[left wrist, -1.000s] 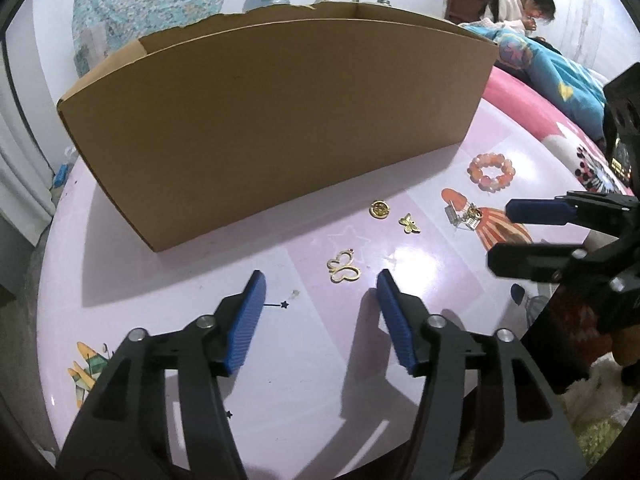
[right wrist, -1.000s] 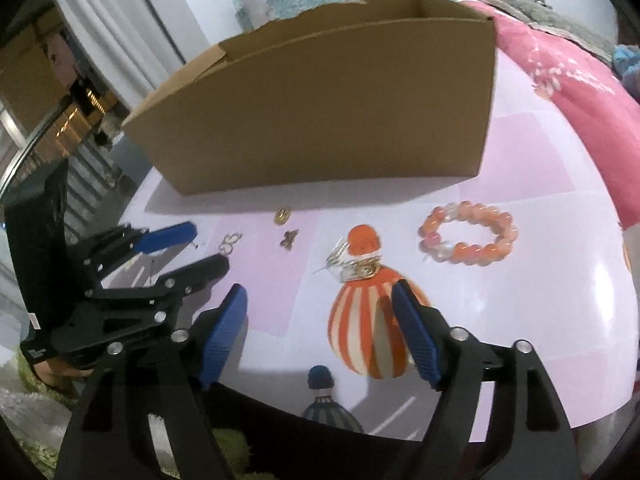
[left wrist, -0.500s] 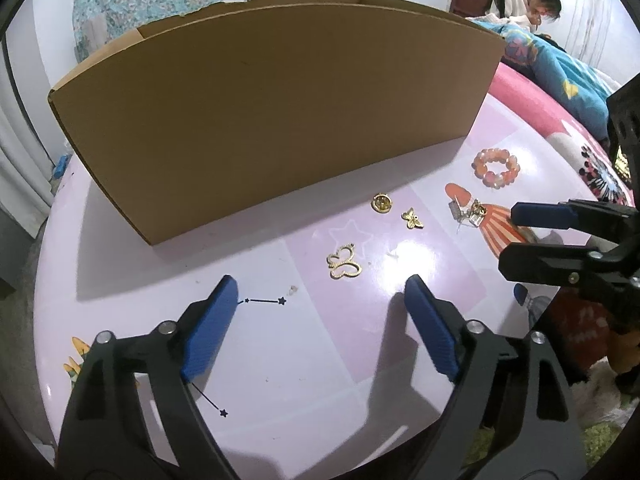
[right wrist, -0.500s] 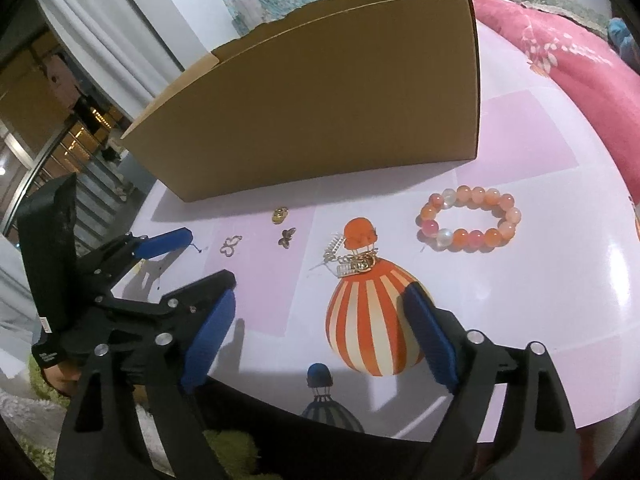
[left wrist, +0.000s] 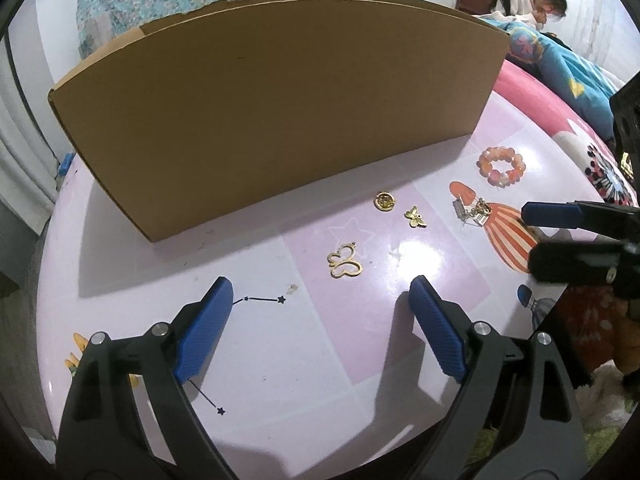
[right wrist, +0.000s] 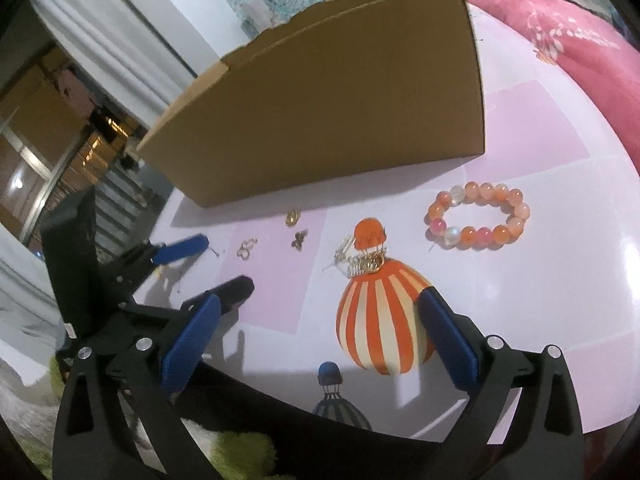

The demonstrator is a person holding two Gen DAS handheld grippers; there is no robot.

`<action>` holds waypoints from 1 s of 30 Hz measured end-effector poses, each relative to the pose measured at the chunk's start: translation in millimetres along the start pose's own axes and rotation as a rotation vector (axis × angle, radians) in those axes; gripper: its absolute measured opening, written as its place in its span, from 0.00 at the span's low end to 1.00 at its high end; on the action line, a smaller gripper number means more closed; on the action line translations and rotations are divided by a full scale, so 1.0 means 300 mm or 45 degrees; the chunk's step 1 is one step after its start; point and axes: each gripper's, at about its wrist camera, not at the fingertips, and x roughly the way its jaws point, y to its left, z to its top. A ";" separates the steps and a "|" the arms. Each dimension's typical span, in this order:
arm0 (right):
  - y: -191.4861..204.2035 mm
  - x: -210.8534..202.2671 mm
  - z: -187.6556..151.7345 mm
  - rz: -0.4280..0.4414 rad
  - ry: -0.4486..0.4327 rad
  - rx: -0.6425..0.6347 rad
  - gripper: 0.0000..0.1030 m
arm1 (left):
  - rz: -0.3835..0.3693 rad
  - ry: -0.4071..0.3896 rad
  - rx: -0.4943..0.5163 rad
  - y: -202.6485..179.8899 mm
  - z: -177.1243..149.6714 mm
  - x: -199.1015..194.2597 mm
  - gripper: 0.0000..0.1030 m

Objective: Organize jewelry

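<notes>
1. While both hover over the bench (left wrist: 304,364), the left tool (left wrist: 320,300) and right tool (right wrist: 320,312) gape wide, gripping nothing.
2. Gold charms (left wrist: 345,266) and a bead bracelet (right wrist: 478,216) lie before the cardboard box (left wrist: 280,112).

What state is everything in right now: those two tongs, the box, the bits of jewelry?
Left tongs: open, empty, above the table.
Right tongs: open, empty.
Box: upright, top open, contents hidden.
Bead bracelet: flat on table, untouched.
Outline butterfly: flat, loose.
Small butterfly: flat, loose.
Round charm: flat, near box.
Chain cluster: tangled heap.
</notes>
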 end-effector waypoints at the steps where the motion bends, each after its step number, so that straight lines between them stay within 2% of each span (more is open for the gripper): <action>1: -0.004 -0.010 0.006 0.015 -0.017 0.004 0.92 | 0.000 0.005 -0.010 0.006 0.002 -0.001 0.84; 4: 0.021 -0.033 0.036 0.074 -0.071 -0.031 0.87 | 0.024 0.006 -0.044 0.030 0.004 -0.006 0.84; 7: 0.060 -0.015 0.066 0.111 -0.072 -0.080 0.78 | 0.020 -0.010 -0.078 0.050 -0.001 -0.007 0.84; 11: 0.087 0.045 0.104 0.092 -0.031 -0.122 0.59 | 0.053 -0.026 -0.038 0.035 -0.012 -0.004 0.84; 18: 0.166 0.170 0.129 -0.102 0.046 -0.275 0.32 | 0.048 -0.058 -0.023 0.019 -0.026 -0.006 0.85; 20: 0.186 0.198 0.127 -0.162 0.065 -0.330 0.27 | 0.041 -0.065 -0.016 0.020 -0.030 -0.007 0.85; 26: 0.224 0.231 0.120 -0.261 0.101 -0.435 0.23 | 0.028 -0.080 -0.002 0.042 -0.048 -0.017 0.85; 30: 0.235 0.249 0.117 -0.310 0.116 -0.468 0.15 | 0.023 -0.088 0.001 0.049 -0.059 -0.020 0.85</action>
